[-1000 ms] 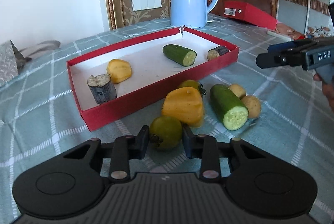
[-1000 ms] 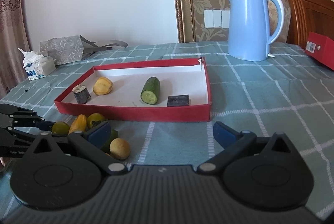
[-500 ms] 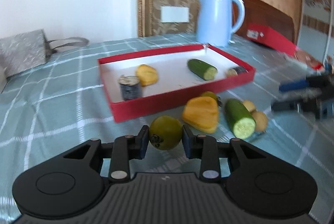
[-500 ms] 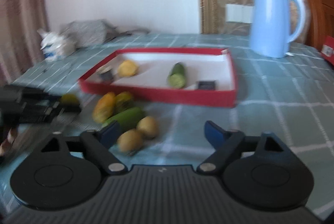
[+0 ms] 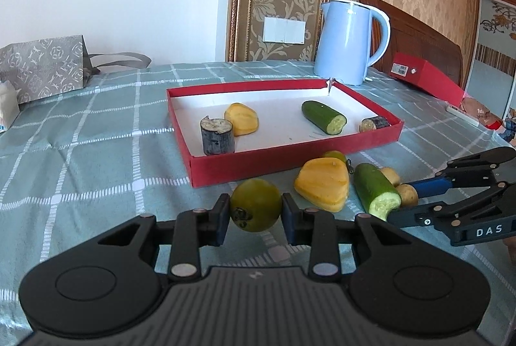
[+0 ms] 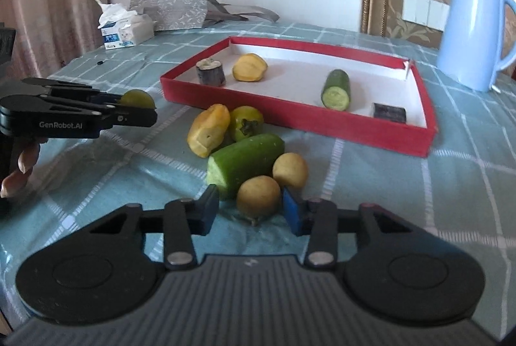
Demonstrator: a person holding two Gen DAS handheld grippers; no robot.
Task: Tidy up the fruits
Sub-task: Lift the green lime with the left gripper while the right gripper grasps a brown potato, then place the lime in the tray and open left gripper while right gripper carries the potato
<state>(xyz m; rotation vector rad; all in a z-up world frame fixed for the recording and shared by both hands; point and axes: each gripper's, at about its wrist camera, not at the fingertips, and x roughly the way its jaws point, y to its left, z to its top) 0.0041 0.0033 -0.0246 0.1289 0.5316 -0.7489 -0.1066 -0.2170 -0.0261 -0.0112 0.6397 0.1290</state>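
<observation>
My left gripper (image 5: 254,212) is shut on a green round fruit (image 5: 255,204), held just above the cloth in front of the red tray (image 5: 290,157). The tray holds a yellow piece (image 5: 242,118), a cucumber piece (image 5: 324,117) and two dark stubs (image 5: 216,135). My right gripper (image 6: 250,210) is partly closed around a small tan fruit (image 6: 258,196), its right pad touching; a gap shows on the left. Beside it lie a second tan fruit (image 6: 290,169), a cucumber chunk (image 6: 246,159), a yellow piece (image 6: 209,129) and a green fruit (image 6: 246,123).
A blue kettle (image 5: 350,41) stands behind the tray, with a red box (image 5: 425,80) to its right. A grey paper bag (image 6: 169,9) and a tissue pack (image 6: 125,31) sit at the far left. The table's left edge is near my left gripper (image 6: 80,117).
My right gripper swung left and down to the fruit pile and narrowed around the tan fruit. My left gripper kept the green fruit and drew back a little.
</observation>
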